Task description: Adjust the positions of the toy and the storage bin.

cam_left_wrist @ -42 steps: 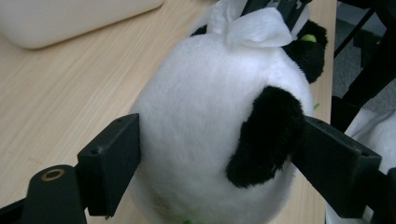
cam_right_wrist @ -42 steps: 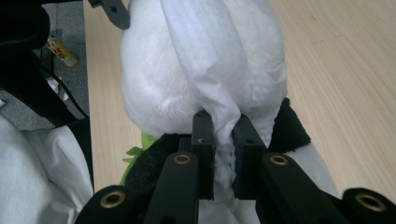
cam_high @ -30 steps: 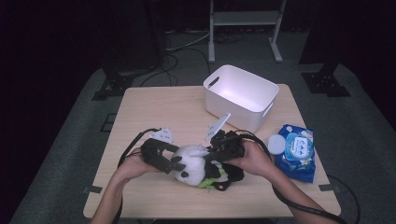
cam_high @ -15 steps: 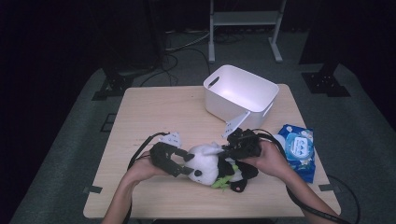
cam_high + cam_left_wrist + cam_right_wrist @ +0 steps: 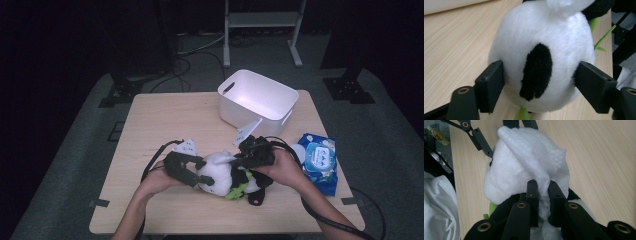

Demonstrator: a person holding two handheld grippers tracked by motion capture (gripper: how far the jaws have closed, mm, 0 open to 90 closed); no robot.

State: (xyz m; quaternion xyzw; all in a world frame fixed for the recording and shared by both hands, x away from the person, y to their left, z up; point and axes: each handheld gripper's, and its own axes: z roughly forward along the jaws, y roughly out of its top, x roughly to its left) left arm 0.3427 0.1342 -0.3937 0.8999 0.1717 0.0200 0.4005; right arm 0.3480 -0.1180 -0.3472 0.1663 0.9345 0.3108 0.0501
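A person sits at a light wooden table (image 5: 165,120) with a two-jaw gripper in each hand, both meeting at a black-and-white plush panda (image 5: 220,172) that lies near the front edge of the table, between the two hands. The left gripper (image 5: 192,177) has its jaws partly open around the panda's round white head, one black pad pressing into the fur on each side; in the left gripper view the head (image 5: 541,57) takes up most of the picture, with a black patch at its middle and a green strip poking out beneath it. The right gripper (image 5: 239,161) has its jaws nearly closed on a white wipe (image 5: 536,162), which is pinched between the pads and draped over the top of the panda. From above, the wipe is hard to tell apart from the white fur, and the panda's lower body is largely covered by the right hand (image 5: 280,167). A white plastic bin (image 5: 257,100) stands toward the far right of the table, and a blue pack of wipes (image 5: 317,160) lies near the right edge, just beside the right hand. The person's forearms are cut off by the bottom of the high view, and the room around the table is too dark to make out.
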